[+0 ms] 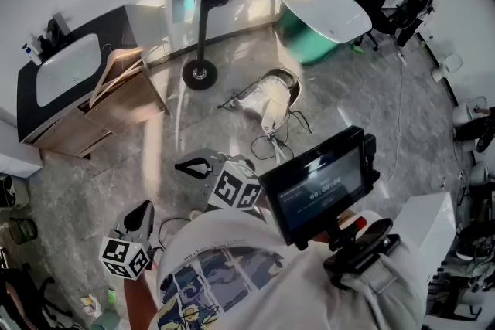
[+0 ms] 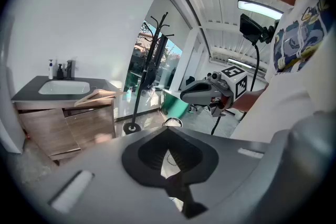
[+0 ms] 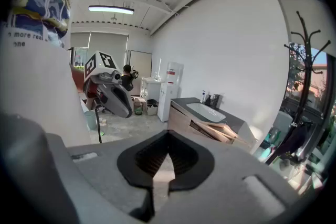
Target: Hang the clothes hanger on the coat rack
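Observation:
A wooden clothes hanger (image 1: 116, 73) lies on the wooden sink cabinet (image 1: 73, 116) at the left, by the white wall. The black coat rack (image 1: 205, 4) stands to its right on a round base (image 1: 199, 73). My left gripper (image 1: 141, 214) is low at the left, shut and empty. My right gripper (image 1: 192, 165) is near the middle, also shut and empty. Both are well short of the hanger. The left gripper view shows the hanger (image 2: 97, 94), the coat rack (image 2: 152, 60) and the left gripper's (image 2: 169, 139) closed jaws. The right gripper view shows the hanger (image 3: 220, 131) beyond the right gripper's (image 3: 167, 152) closed jaws.
A white device (image 1: 271, 100) with loose cables lies on the grey floor right of the rack base. A white and teal tub (image 1: 321, 11) stands behind it. A screen (image 1: 321, 185) is mounted at my chest. A person (image 1: 421, 0) sits far back right.

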Demonstrator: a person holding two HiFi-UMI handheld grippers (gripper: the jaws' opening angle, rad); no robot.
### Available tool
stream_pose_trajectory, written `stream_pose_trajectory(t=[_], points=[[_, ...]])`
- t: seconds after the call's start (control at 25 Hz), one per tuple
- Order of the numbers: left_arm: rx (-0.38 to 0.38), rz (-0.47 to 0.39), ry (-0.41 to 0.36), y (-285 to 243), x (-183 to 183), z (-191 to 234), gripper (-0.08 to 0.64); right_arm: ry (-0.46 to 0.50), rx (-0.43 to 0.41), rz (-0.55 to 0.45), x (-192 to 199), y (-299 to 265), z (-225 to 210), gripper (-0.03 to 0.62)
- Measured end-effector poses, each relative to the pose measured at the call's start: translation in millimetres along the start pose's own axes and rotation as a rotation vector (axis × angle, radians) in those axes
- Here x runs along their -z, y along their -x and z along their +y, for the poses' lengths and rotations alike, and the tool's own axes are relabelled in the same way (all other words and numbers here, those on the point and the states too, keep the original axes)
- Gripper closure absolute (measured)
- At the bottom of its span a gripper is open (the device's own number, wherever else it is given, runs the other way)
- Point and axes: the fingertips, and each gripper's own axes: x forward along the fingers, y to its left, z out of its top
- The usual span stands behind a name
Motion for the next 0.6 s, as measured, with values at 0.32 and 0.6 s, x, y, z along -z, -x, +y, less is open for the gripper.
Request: stream_pose_trajectory(t=[0.32, 0.6], points=[[-0.003, -0.011, 0.004, -11, -7, 4, 0.558, -0.026, -0.017, 0.003, 8, -1, -9, 0.592], [-0.041, -0.009, 0.003, -44, -33, 17, 0.558, -0.087, -0.070, -0.042, 21, -10, -50, 0.591]])
